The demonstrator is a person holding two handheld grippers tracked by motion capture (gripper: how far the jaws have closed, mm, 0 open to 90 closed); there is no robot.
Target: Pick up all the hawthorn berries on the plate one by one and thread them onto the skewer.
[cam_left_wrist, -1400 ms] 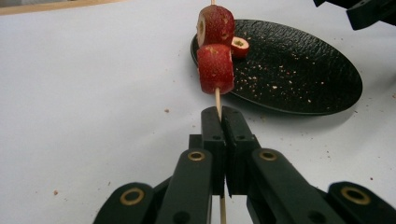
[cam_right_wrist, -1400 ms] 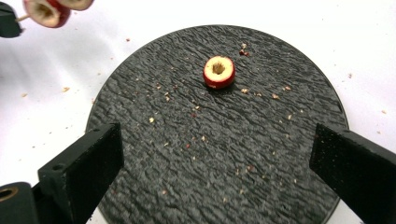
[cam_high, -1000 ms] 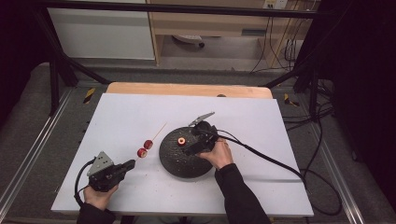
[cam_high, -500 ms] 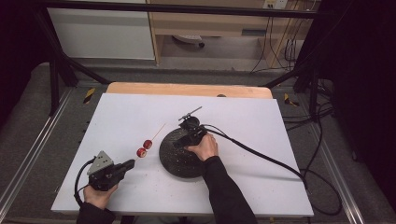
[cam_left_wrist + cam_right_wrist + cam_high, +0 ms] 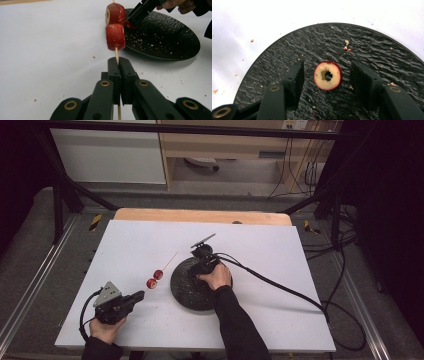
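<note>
**Now reaching for the third piece**

Clearly a threading job: fruit pieces going onto a skewer [image 5: 116, 53], one at a time.

Left gripper [image 5: 119, 75]: jaws pressed together, pinching the thin stick near its lower end. Held low and close to level over the white table [image 5: 280, 245], tip pointing toward one o'clock in the high view, so the free end stays open for another piece. Two red fruit rounds [image 5: 115, 37] already threaded, sitting touching each other partway up the stick, just beside the nine o'clock edge of the black plate [image 5: 187, 292]. Probably parked that near the plate to keep the carry short.

Right gripper [image 5: 327, 82]: jaws spread wide, one on each side of a cored fruit slice [image 5: 327, 75], neither pad touching it. Slice lying flat on the plate, cut face and centre hole up, red skin around the rim. Straddling the slice from above like this suits a squeeze across the skin, leaving the hole free for the stick. In the high view, right hand [image 5: 216, 276] over the plate's twelve o'clock side, cable trailing off toward four o'clock.

Crumbs scattered on plate and table, likely from the coring.

Next, by judgement: closing gently on the slice, since too hard a pinch could split the soft ring.
</note>
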